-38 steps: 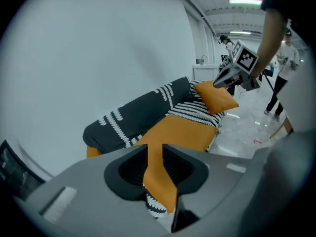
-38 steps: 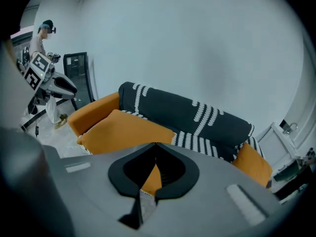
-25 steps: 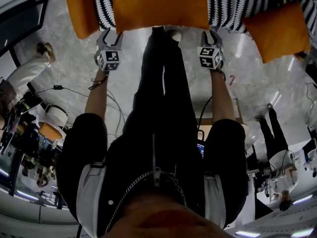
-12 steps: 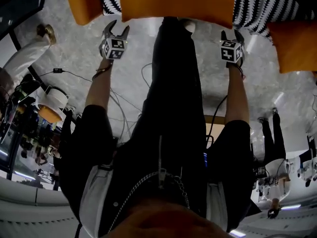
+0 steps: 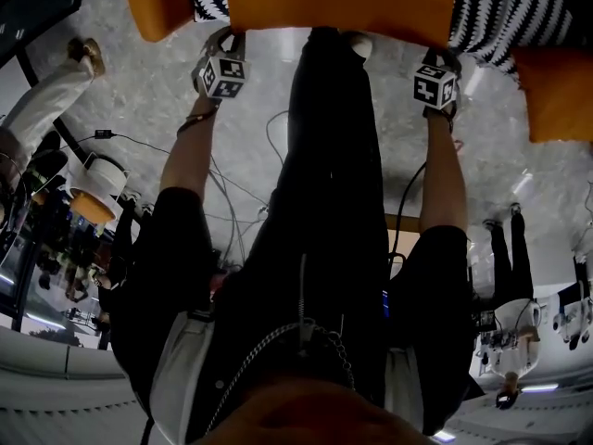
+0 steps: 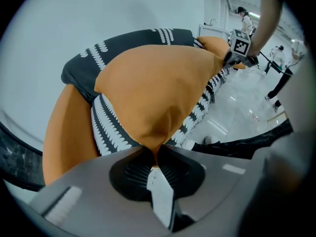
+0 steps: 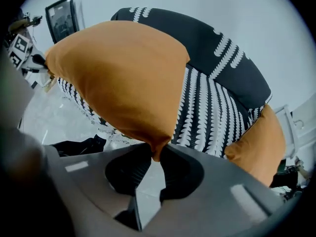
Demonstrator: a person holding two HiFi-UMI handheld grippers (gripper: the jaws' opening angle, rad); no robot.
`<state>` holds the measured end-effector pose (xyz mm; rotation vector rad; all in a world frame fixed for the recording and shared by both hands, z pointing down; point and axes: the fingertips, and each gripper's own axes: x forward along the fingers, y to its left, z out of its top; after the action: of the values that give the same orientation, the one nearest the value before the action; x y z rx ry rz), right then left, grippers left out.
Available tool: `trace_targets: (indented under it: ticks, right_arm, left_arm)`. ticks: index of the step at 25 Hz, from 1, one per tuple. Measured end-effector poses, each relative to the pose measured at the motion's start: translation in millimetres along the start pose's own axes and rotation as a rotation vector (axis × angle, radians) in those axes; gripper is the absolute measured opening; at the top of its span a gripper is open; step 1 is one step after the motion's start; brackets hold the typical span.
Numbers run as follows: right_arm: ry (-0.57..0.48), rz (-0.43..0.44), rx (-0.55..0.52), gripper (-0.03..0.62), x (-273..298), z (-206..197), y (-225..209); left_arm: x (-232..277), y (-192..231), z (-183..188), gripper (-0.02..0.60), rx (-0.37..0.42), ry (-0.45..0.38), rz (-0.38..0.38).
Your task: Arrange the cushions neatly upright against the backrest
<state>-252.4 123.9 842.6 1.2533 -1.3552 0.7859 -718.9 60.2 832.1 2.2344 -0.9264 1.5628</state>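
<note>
closest in, the person's two arms (image 5: 190, 156) reach out over the grey floor (image 5: 139, 109). in the head view the left tongs (image 5: 226, 37) are at about 11 o'clock. they have just been closing and now pinch one near corner of the middle orange cushion (image 5: 343, 3). the right tongs (image 5: 440, 56), at about 1 o'clock, have just been closing too. they pinch the other near corner of the same cushion. in each gripper view a bit of orange cloth is squeezed between the dark pads.

the cushion sits at 12 o'clock, over the stripy seat of the sofa (image 6: 111, 130), with the dark backrest (image 7: 232, 63) behind it. further out, one more orange cushion (image 5: 157, 3) lies at about 10 o'clock, and another orange cushion (image 5: 561, 91) at about 2 o'clock.
</note>
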Motion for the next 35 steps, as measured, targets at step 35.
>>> trace_targets:
  ticks: [35]
  right_arm:
    - [-0.174, 0.12, 0.024, 0.046, -153.1, 371.4, -121.0]
  left_arm:
    - [-78.3, 270.2, 269.1, 0.032, -0.431, -0.166, 0.06]
